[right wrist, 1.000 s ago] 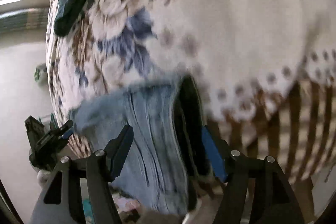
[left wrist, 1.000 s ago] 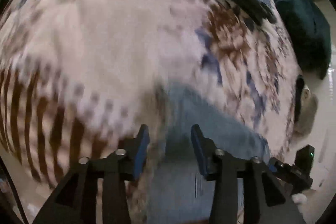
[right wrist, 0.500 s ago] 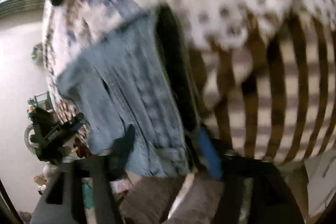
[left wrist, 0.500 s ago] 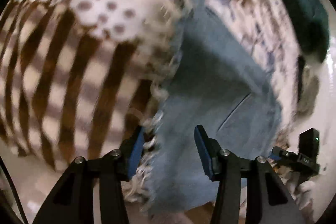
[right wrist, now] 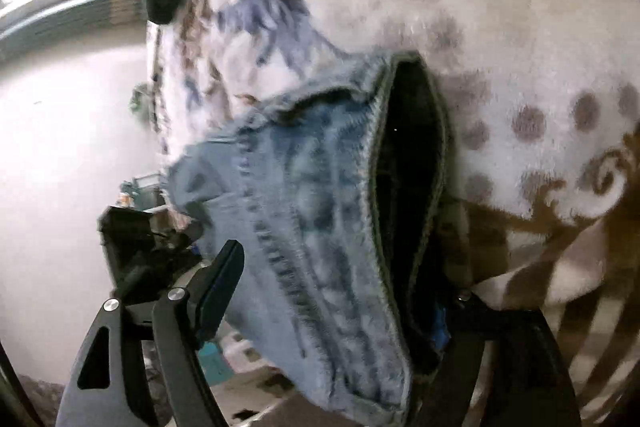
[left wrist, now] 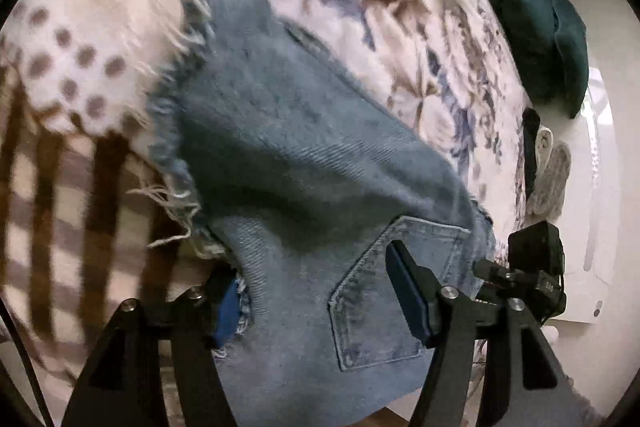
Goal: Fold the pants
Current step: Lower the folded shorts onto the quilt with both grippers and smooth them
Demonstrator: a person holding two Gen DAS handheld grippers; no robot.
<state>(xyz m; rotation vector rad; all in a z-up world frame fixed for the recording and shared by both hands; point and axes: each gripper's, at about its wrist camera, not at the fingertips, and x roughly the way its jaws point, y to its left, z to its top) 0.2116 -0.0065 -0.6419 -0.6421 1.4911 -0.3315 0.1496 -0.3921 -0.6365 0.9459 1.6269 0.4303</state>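
Note:
Light blue denim shorts (left wrist: 304, 155) with frayed leg hems and a back pocket (left wrist: 384, 299) lie at the edge of a floral blanket (left wrist: 120, 11), partly hanging over it. My left gripper (left wrist: 320, 307) is open, its fingers (left wrist: 408, 291) straddling the denim near the pocket. In the right wrist view the waistband (right wrist: 320, 211) gapes, showing a dark inside (right wrist: 412, 155). My right gripper (right wrist: 336, 291) is open around the waistband; its right finger is mostly hidden behind the cloth. The other gripper (right wrist: 136, 247) shows at the left.
The blanket (right wrist: 500, 7) has blue and brown flowers, dots and a brown striped border (left wrist: 60, 211). Dark teal clothes (left wrist: 536, 15) lie at its far side. Pale floor (right wrist: 60, 167) and clutter lie beyond the blanket's edge.
Both grippers have moved closer to the shorts' near edge, so the denim fills more of each view. The left fingers have spread wider around the cloth. Both stay open.

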